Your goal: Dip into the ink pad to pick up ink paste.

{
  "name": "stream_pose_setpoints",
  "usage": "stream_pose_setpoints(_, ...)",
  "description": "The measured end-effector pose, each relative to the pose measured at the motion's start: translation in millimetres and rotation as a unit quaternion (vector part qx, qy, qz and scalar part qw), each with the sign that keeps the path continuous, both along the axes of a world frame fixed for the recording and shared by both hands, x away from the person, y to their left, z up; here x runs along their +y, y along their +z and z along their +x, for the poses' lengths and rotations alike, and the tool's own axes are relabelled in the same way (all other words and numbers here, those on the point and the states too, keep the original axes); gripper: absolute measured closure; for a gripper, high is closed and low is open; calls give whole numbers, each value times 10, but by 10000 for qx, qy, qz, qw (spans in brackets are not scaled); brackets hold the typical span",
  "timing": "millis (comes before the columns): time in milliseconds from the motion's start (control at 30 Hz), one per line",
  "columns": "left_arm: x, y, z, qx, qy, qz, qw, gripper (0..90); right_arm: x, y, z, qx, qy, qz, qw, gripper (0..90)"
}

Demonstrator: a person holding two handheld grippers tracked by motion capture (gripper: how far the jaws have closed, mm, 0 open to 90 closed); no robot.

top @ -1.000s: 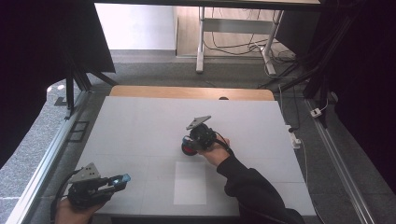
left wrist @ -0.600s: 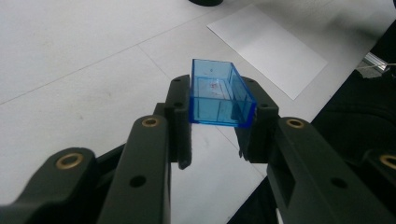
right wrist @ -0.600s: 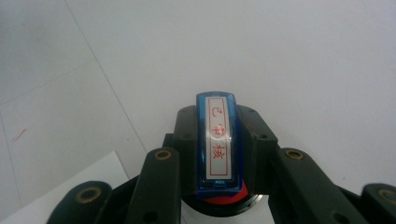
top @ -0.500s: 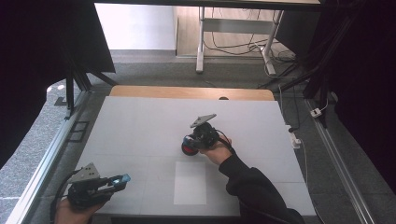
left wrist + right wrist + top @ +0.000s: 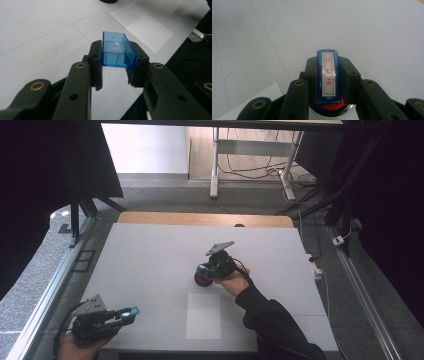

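My left gripper (image 5: 129, 312) rests near the table's front left corner, shut on a clear blue rectangular cap (image 5: 117, 53) whose hollow side faces away from it. At mid-table my right gripper (image 5: 204, 270) is shut on a blue stamp (image 5: 329, 77) that has a white label with red characters. The stamp points down at a round black ink pad with a red centre (image 5: 202, 280), which the right gripper view shows right beneath the stamp as a red patch (image 5: 329, 108). Whether the stamp touches the pad I cannot tell.
A white sheet of paper (image 5: 203, 315) lies on the grey table (image 5: 150, 255) in front of the ink pad. A wooden strip (image 5: 200, 218) runs along the far edge. Metal rails flank both sides, and cables lie on the floor beyond.
My right gripper has edged slightly to the right over the ink pad. The left gripper and its blue cap have kept still.
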State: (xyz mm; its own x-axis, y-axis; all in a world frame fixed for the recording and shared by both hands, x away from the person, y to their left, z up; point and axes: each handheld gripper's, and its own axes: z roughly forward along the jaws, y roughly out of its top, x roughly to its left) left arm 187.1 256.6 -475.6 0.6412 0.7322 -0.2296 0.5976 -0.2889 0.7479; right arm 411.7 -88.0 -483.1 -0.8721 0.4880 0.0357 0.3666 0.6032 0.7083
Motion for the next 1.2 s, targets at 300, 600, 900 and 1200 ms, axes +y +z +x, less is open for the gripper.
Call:
stream_pose_setpoints(300, 3, -2, 3, 16, -15, -27, 10000, 683, -59, 124, -61, -84, 150, 93, 9998, 713)
stream_pose_setpoints(600, 7, -2, 4, 25, -9, -48, 10000, 683, -135, 262, -144, -59, 199, 357, 9991, 713)
stream_pose_setpoints(900, 9, -1, 5, 24, -10, -55, 10000, 683, -208, 400, -275, -79, 297, 534, 9981, 713)
stream_pose_setpoints(1200, 13, -2, 6, 28, -8, -72, 10000, 683, -249, 515, -418, -84, 434, 706, 9965, 713)
